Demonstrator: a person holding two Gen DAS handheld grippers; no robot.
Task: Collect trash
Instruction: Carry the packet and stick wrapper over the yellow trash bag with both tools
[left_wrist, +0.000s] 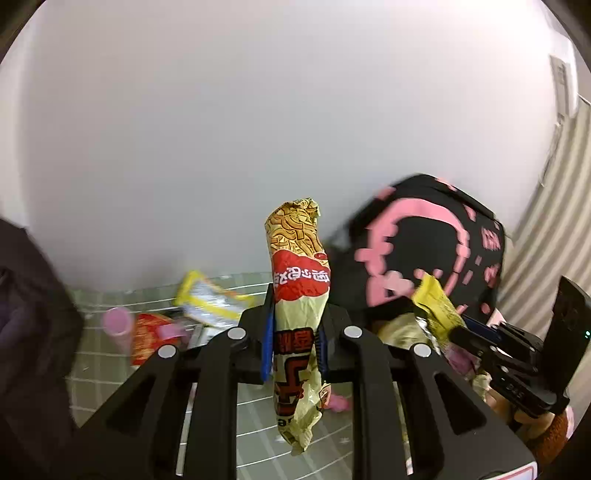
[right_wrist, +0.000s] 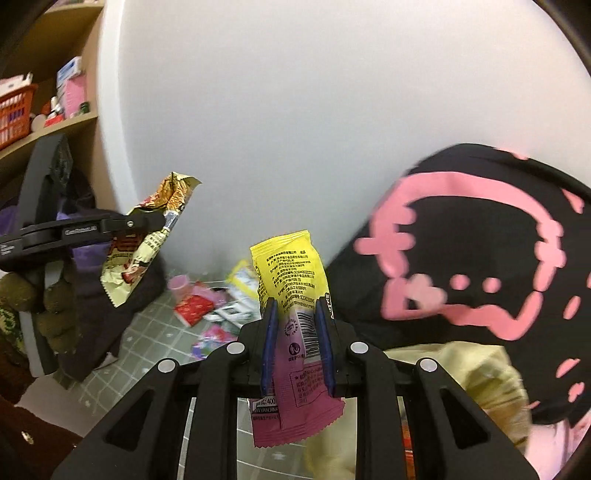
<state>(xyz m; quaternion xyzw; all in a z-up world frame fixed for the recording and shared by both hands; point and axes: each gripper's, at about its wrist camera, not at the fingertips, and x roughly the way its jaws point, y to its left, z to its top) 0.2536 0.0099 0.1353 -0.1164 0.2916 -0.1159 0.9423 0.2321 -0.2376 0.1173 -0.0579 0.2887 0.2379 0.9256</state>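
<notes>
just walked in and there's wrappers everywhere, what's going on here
A person is collecting trash with a handheld gripper in each hand. The left gripper is shut on a crumpled cream, red and gold noodle wrapper. The right gripper is shut on a yellow and purple snack wrapper. More loose wrappers and a pink plastic cup lie on the grey tiled floor, beside a black bag with pink print.

Two grippers show, the left gripper and the right gripper. Each holds one wrapper: a noodle wrapper and a yellow-and-purple wrapper. One pink cup stands on the floor.
</notes>
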